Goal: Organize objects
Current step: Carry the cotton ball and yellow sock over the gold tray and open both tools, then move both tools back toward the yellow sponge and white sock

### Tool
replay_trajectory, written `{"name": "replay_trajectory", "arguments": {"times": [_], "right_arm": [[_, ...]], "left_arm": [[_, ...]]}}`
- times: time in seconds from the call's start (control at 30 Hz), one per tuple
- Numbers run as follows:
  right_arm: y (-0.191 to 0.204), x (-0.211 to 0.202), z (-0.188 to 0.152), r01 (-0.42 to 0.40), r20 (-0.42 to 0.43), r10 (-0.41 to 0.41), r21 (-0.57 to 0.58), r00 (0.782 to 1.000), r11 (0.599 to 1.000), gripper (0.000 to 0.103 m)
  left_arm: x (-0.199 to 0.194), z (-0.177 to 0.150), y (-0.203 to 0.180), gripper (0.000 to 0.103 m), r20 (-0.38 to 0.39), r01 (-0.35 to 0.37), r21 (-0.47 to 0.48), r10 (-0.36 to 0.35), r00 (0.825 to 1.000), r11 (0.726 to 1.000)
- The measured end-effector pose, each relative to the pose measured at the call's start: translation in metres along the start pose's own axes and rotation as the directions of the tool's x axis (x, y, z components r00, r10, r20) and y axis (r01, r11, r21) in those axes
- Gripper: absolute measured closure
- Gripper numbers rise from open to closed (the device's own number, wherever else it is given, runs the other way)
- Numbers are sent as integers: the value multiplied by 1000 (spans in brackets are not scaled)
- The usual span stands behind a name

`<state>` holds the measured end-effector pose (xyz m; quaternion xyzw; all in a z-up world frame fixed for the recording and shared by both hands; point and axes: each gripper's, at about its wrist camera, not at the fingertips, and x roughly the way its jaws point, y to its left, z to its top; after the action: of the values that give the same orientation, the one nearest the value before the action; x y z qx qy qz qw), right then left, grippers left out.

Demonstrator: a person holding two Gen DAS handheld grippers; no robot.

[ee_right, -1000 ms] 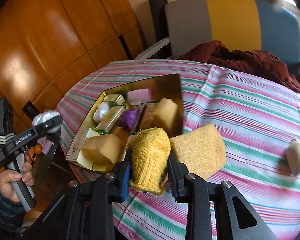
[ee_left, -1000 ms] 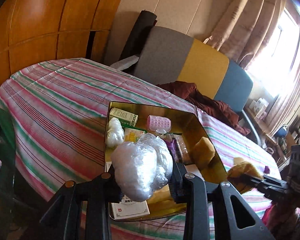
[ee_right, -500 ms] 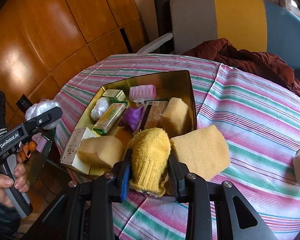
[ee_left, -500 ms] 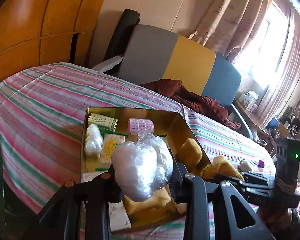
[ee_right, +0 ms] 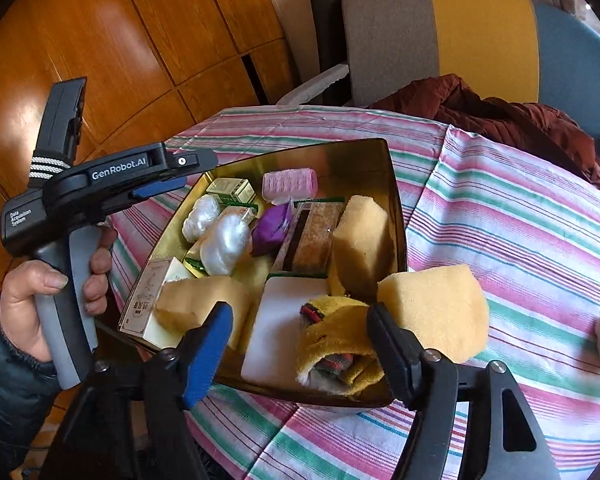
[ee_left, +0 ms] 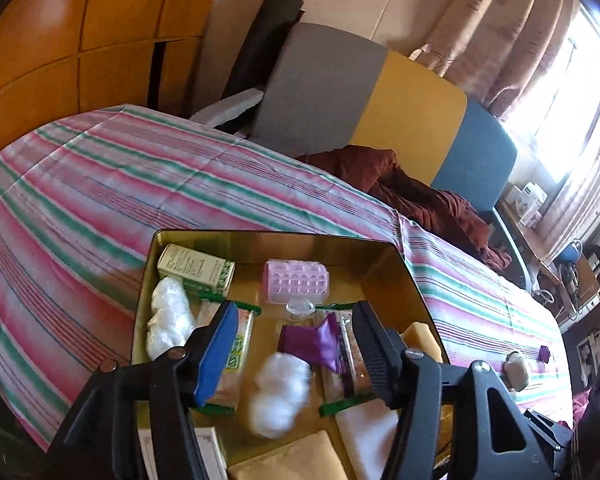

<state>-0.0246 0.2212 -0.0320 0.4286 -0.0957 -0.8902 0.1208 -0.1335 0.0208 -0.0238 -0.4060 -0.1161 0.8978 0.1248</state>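
Note:
A gold tin point(ee_left: 260, 234) point(ee_right: 396, 200) stands on the striped table. My left gripper point(ee_left: 294, 320) point(ee_right: 192, 174) hovers over it with its jaws opening. A white plastic wad point(ee_left: 278, 396) point(ee_right: 224, 242) shows blurred below the fingers, touching neither pad, among the tin's contents. My right gripper point(ee_right: 296, 320) is at the tin's near edge, its jaws also opening. A rolled yellow sock point(ee_right: 336, 344) lies in the tin's near corner between its fingers, free of both pads.
Inside the tin are a pink roller point(ee_left: 296, 286), a green box point(ee_left: 196, 268), a purple bag point(ee_right: 272, 226), a second plastic wad point(ee_right: 202, 216) and sponges. A yellow sponge point(ee_right: 432, 308) lies on the cloth beside the tin. A chair point(ee_right: 440, 40) with a maroon garment stands behind.
Both grippers went from shut to open. The plastic wad left the left gripper and dropped into the tin; the yellow sock left the right gripper. The left gripper moved in over the tin.

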Motion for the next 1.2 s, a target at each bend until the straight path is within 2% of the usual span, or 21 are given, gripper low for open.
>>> {"name": "replay_trajectory", "arguments": {"times": [0.23, 0.43, 0.73, 0.97, 1.2], "right_arm": [[-2, -2, -6, -18, -1, 18, 27, 1000, 999, 29], [-2, -9, -9, -21, 11, 21, 43, 1000, 999, 25], [4, -20, -12, -3, 38, 2, 40, 999, 999, 0], [10, -27, -14, 28, 50, -29, 19, 998, 999, 0], [4, -37, -15, 74, 72, -76, 28, 995, 997, 0]], "left_arm": [[-17, -26, 3, 43, -18, -9, 3, 9, 1000, 1000], [-33, -44, -8, 43, -13, -20, 46, 21, 1000, 999], [-50, -57, -18, 43, 7, -53, 81, 53, 999, 995], [-60, -66, -27, 43, 33, -97, 138, 93, 995, 986], [-71, -69, -44, 43, 64, -95, 202, 84, 994, 975]]}}
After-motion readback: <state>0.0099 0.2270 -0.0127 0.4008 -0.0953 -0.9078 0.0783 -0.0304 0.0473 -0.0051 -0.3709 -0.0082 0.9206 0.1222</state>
